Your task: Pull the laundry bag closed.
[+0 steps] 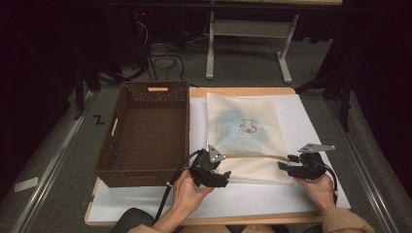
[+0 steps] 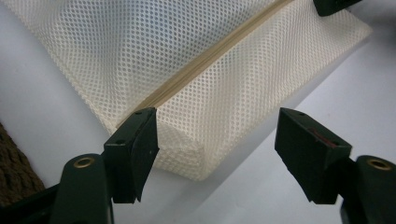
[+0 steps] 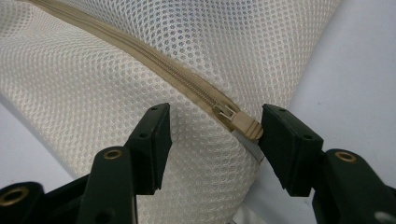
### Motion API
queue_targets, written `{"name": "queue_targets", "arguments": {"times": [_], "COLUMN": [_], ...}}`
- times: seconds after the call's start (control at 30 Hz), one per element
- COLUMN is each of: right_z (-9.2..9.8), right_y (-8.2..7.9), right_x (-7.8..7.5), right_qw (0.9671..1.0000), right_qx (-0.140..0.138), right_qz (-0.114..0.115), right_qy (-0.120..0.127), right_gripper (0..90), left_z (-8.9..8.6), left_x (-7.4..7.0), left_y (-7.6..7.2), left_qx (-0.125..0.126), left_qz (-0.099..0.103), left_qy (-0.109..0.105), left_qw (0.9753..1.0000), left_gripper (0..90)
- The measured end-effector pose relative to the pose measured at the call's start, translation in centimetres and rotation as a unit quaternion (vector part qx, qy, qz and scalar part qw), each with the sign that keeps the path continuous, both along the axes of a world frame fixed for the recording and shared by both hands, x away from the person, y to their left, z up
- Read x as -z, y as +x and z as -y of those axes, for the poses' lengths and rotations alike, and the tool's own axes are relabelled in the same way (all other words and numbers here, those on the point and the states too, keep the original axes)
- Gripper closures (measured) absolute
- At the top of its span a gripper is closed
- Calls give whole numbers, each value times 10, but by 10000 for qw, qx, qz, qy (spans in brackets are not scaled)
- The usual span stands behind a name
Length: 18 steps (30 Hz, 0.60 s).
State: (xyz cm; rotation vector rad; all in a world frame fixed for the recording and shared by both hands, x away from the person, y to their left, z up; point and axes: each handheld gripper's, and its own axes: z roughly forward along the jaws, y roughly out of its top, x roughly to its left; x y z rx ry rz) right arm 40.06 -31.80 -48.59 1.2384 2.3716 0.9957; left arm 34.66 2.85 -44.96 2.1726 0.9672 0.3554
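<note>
A cream mesh bag (image 1: 245, 133) lies flat on the white sheet, with a tan zipper (image 1: 252, 156) running along its near edge. My left gripper (image 1: 224, 175) is at the bag's near left corner. In the left gripper view it stands open (image 2: 217, 126), with the bag's corner (image 2: 187, 154) lying between the jaws and the left jaw's pad against the mesh. My right gripper (image 1: 284, 166) is at the zipper's right end. It is open (image 3: 217, 116), and the tan zipper pull (image 3: 245, 125) sits just inside its right jaw, not pinched.
A brown woven basket (image 1: 109, 141) stands on the table's left half, close beside the bag and my left hand. The white sheet (image 1: 301, 116) covers the wooden table (image 1: 233, 91). Beyond the far edge are a desk leg (image 1: 210, 48) and cables on the floor.
</note>
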Motion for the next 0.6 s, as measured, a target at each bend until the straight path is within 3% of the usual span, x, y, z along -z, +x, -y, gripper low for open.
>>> {"name": "queue_targets", "arguments": {"times": [0.4, 0.6], "right_z": [0, 0], "right_y": [-1, -1], "right_x": [-1, -2], "right_qw": [10000, 10000], "right_qx": [12, -1], "right_qz": [11, 74], "right_qy": [-3, 29], "right_gripper": [443, 442], "left_z": [-3, -2], "left_x": [17, 21], "left_y": [-2, -4], "left_qx": [48, 54], "left_qz": [-189, -214], "left_qy": [-131, -82], "left_qw": [9997, 9997], "left_gripper": [319, 320]}}
